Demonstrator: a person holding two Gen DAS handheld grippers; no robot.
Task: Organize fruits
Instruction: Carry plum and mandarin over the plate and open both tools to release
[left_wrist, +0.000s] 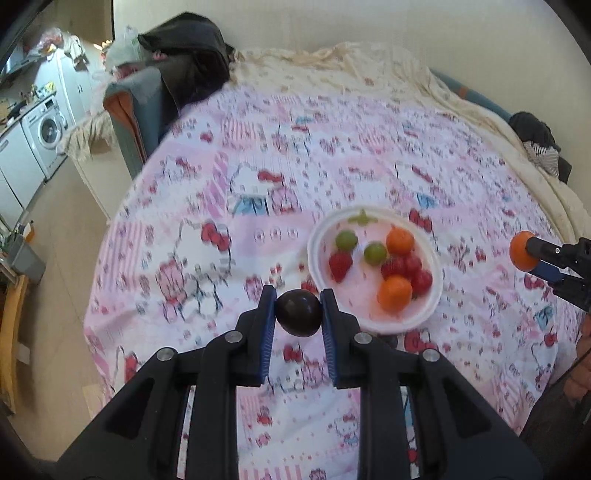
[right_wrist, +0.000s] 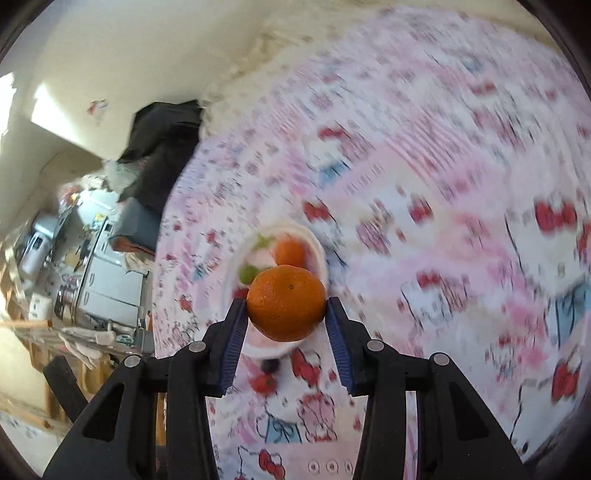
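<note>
Pink cartoon-print bedding (left_wrist: 332, 147) covers a bed that fills both wrist views, with a washing machine (left_wrist: 46, 129) far off at the nine o'clock edge of the left wrist view and a dark heap of clothing (left_wrist: 192, 62) at eleven o'clock.

Low in the left wrist view, at about six o'clock, the left gripper (left_wrist: 298, 314) has its jaws clenched on a dark plum (left_wrist: 298, 312), held above the bedding just beside the near-left rim of a white bowl (left_wrist: 373, 323). The bowl sits on the bed right of centre and holds two green grapes (left_wrist: 346, 239), strawberries (left_wrist: 340, 264), other small red fruit (left_wrist: 417, 275) and two oranges (left_wrist: 394, 293).

At three o'clock, well apart from the bowl, the right gripper (left_wrist: 532, 254) holds a third orange (left_wrist: 521, 250).

From the right wrist view, blurred by motion, that gripper's jaws grasp the orange (right_wrist: 287, 302) from both sides, with the bowl (right_wrist: 319, 254) showing behind it.
</note>
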